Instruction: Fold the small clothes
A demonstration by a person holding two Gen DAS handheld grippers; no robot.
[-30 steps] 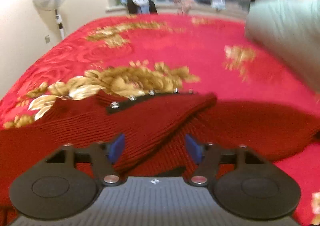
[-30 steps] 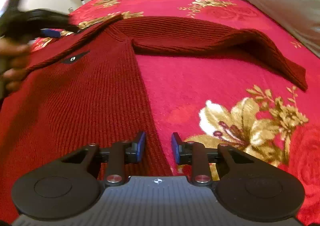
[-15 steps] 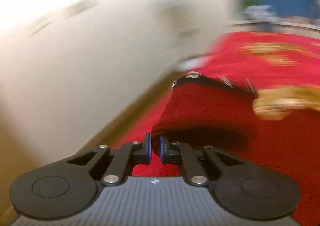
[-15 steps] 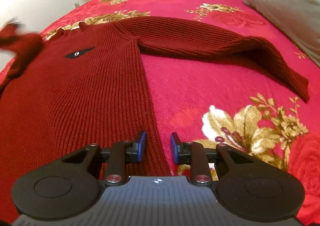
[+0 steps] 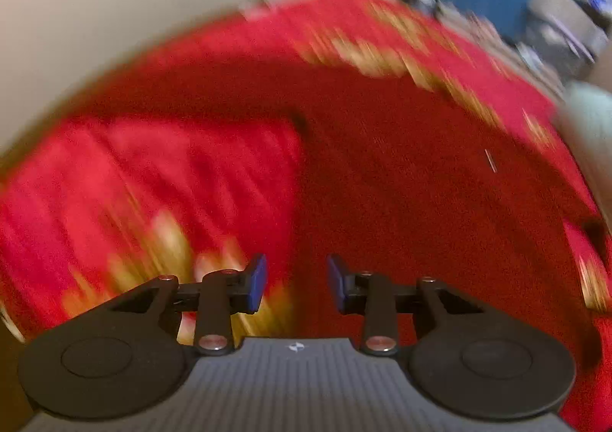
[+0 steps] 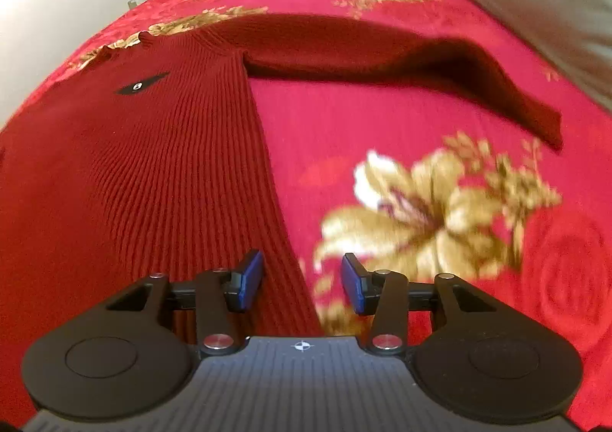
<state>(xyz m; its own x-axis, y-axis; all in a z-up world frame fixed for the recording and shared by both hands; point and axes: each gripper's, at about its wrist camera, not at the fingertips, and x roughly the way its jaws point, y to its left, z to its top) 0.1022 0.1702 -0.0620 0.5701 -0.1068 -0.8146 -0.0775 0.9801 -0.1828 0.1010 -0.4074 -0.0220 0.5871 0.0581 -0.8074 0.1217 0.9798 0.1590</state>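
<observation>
Sweater (image 6: 160,172), dark red knit, lies flat on bed (image 6: 401,133) ahead of right claw (image 6: 302,279); its side edge runs between that claw's spreading, empty pads. One sleeve (image 6: 401,53) still stretches far ahead-right, unfolded. Left claw (image 5: 294,281), pinched on knit half second ago, now opening and empty amid heavy blur. We judge first fold released; sleeve likely next.

No legible text; black sweater patch (image 6: 142,85) mark unreadable.
</observation>
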